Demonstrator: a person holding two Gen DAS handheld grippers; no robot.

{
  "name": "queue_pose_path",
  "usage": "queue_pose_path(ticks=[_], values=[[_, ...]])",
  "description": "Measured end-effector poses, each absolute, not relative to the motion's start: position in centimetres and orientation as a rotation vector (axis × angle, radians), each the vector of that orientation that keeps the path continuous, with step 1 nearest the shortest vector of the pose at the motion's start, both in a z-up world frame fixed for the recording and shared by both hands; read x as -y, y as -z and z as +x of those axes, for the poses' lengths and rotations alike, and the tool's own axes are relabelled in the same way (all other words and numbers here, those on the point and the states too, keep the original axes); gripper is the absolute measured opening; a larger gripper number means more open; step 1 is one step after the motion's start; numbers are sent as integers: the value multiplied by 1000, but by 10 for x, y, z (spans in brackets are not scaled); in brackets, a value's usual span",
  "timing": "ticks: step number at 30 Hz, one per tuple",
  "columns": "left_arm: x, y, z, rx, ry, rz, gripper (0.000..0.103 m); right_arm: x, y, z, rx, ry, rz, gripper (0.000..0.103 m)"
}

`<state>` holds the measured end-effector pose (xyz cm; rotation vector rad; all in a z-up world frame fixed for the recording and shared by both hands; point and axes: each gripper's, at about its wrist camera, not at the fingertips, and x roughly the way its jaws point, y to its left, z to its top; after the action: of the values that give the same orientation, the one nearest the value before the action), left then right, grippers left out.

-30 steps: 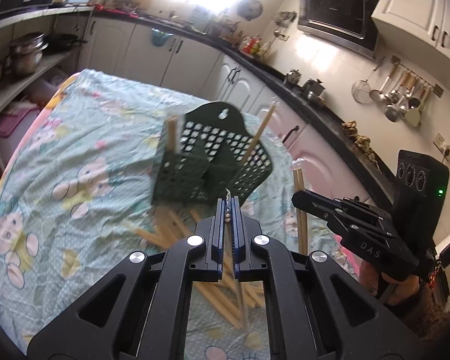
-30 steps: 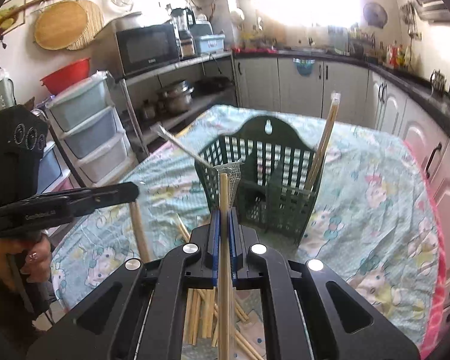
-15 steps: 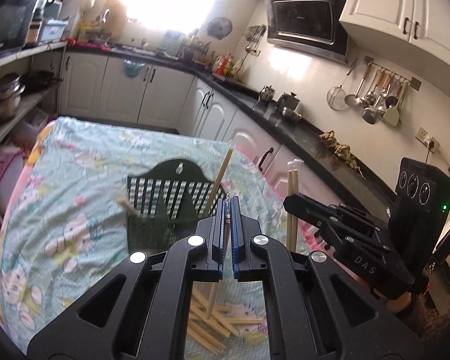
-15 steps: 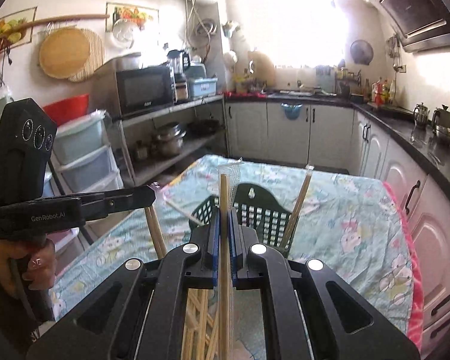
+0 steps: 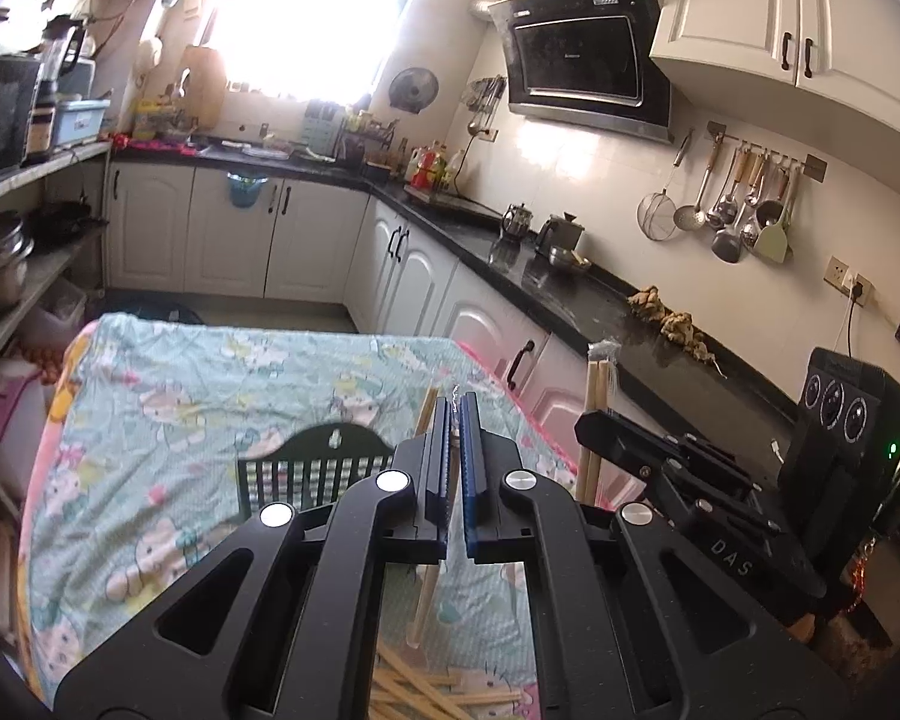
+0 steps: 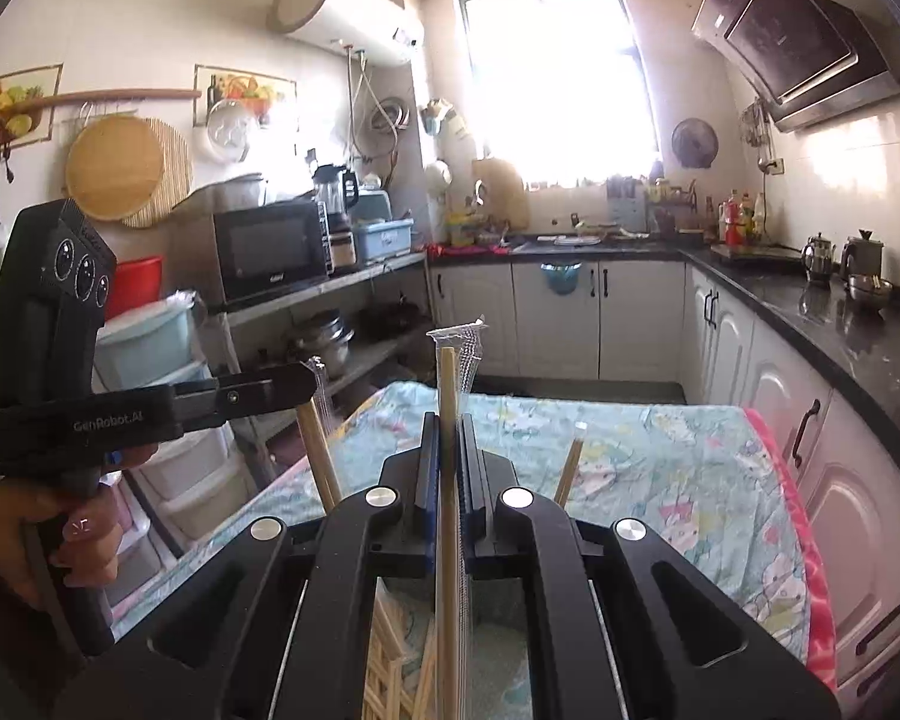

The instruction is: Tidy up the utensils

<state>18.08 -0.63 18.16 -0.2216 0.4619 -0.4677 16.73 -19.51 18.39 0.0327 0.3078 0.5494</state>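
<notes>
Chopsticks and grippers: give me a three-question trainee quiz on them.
1. True or false: the right gripper is shut on wrapped chopsticks.
2. The loose sticks lie: A in the basket; B on the table; C on the counter.
3. What does the left gripper hold?
Key: 1 true; 2 B; 3 a wrapped pair of chopsticks.

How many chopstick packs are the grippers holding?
2. One pack stands in the right gripper; a second pack hangs from the left gripper. Loose chopsticks below are partly hidden.
</notes>
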Motion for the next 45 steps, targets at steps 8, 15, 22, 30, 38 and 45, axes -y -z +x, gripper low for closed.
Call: queue_pose_path(ticks=[8, 15, 22, 30, 38, 45], values=[[13, -216, 195, -402, 472, -197, 1, 200, -200, 178, -255, -534, 63, 6], [3, -239, 212, -355, 447, -201, 1, 203, -214, 193, -217, -518, 87, 6], [-16, -253, 232, -317, 395, -233, 1, 201, -227, 210, -172, -508, 93, 6], [-31, -245, 247, -288, 322, -226, 1, 194, -220, 234, -147, -490, 111, 6], [-36, -209, 264, -328, 289, -231, 1, 183, -194, 255, -98, -475, 123, 6], [-38, -186, 268, -341, 279, -225, 1, 176, -172, 269, -87, -454, 106, 6]])
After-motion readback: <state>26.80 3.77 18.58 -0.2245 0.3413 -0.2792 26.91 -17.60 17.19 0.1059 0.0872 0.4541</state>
